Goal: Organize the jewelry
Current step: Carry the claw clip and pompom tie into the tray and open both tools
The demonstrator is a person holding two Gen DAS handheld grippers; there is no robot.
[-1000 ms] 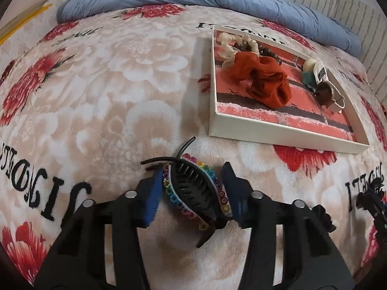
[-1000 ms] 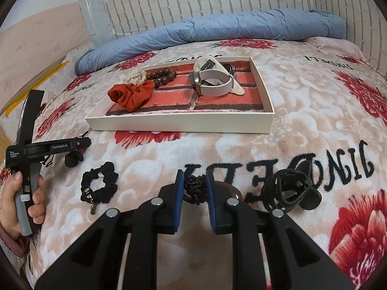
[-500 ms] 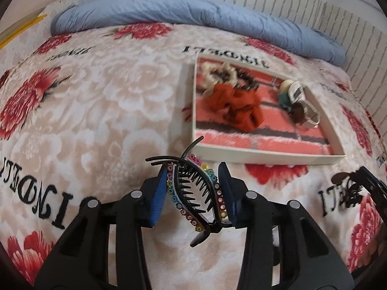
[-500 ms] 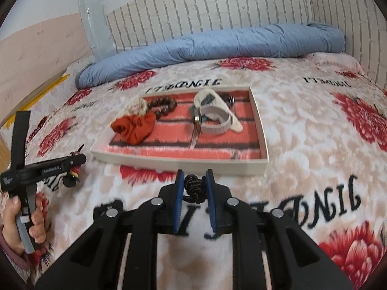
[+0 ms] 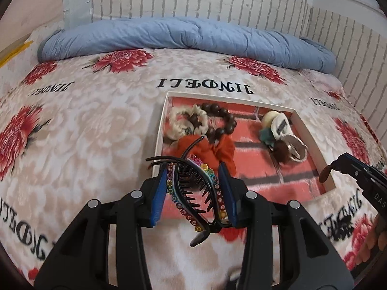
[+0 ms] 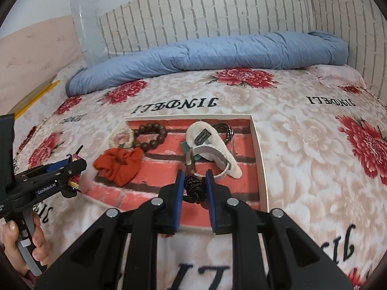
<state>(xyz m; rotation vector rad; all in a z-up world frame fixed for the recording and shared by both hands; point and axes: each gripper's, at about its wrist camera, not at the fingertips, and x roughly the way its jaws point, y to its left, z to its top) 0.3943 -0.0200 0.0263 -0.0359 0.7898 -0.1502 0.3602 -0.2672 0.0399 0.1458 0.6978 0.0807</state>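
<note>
My left gripper [image 5: 193, 183] is shut on a black hair clip with rainbow beads [image 5: 193, 193], held above the near left edge of the white tray [image 5: 160, 125]. My right gripper [image 6: 193, 188] is shut on a black braided hair tie [image 6: 193, 187], held over the tray's near edge [image 6: 262, 169]. In the tray lie an orange scrunchie [image 6: 119, 163], a brown bead bracelet [image 6: 151, 136], a cream scrunchie [image 6: 121, 137] and a white watch strap [image 6: 212, 145]. The left gripper also shows in the right wrist view [image 6: 75, 169], and the right gripper in the left wrist view [image 5: 338, 163].
The tray sits on a bed with a floral blanket [image 6: 302, 133]. A rolled blue duvet [image 6: 205, 50] lies along the brick-pattern headboard wall [image 6: 205, 12]. A black corded item [image 6: 226, 130] lies at the tray's far side.
Both grippers lifted their items off the blanket and moved forward to the tray. The black scrunchie and black clip left on the blanket are out of view.
</note>
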